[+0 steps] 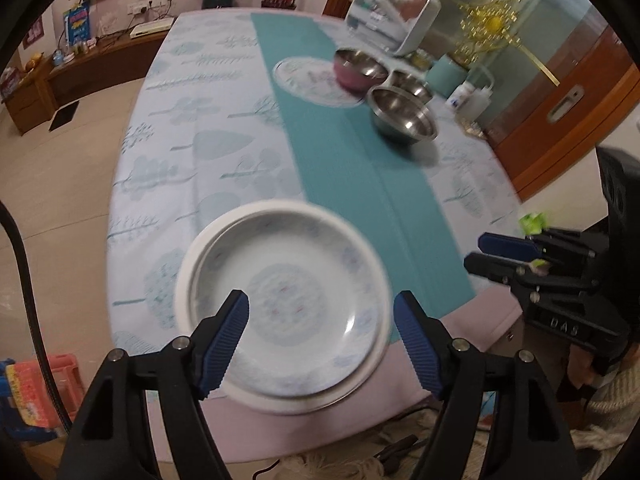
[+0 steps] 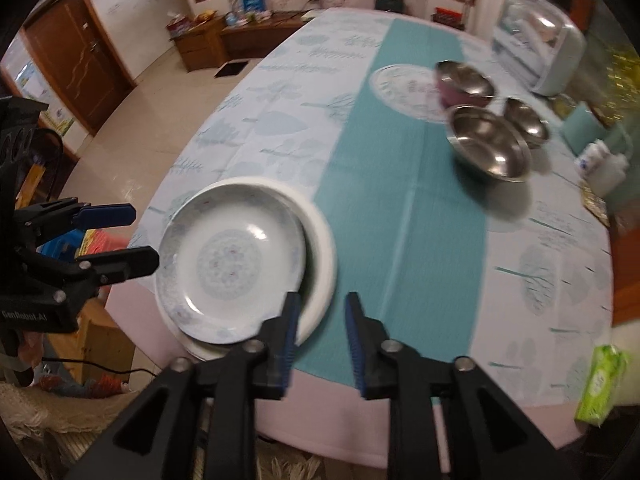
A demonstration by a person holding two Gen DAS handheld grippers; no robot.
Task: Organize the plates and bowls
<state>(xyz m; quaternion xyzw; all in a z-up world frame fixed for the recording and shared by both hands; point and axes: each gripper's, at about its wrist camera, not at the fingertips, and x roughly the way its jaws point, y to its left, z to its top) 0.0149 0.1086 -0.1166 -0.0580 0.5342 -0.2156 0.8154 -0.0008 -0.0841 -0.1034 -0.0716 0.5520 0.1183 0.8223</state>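
Two plates stacked at the near edge of the bench (image 1: 224, 128): a patterned plate (image 1: 288, 300) sits nested in a plain white plate (image 1: 188, 276), set a bit off-centre so the white rim shows wide on one side. Both lie on the leaf-print cloth, just beside the teal runner (image 1: 352, 168).

Left claw (image 1: 321, 312) hangs above the stack, pads spread wide, nothing between them, clear of the plates. From the right wrist cam it shows at far left, fingers apart, beside the stack.

Right claw (image 2: 322, 320) also up off the bench, pads parted by a narrow gap, nothing pinched; its left pad appears over the white plate's rim, right pad over the runner. Contact w/ the rim: can't tell, view's blurred.

Further back along the runner: a third patterned plate (image 1: 312, 80) flat on the cloth, a pink bowl (image 1: 358, 70) w/ steel inside overlapping its far-right edge. Just beside those, a large steel bowl (image 1: 402, 114) and a smaller steel bowl (image 1: 410, 84) behind it, close together. A covered dish rack (image 1: 390, 12) stands at the far corner. Green tissue pack (image 2: 600, 384) on the near right edge.
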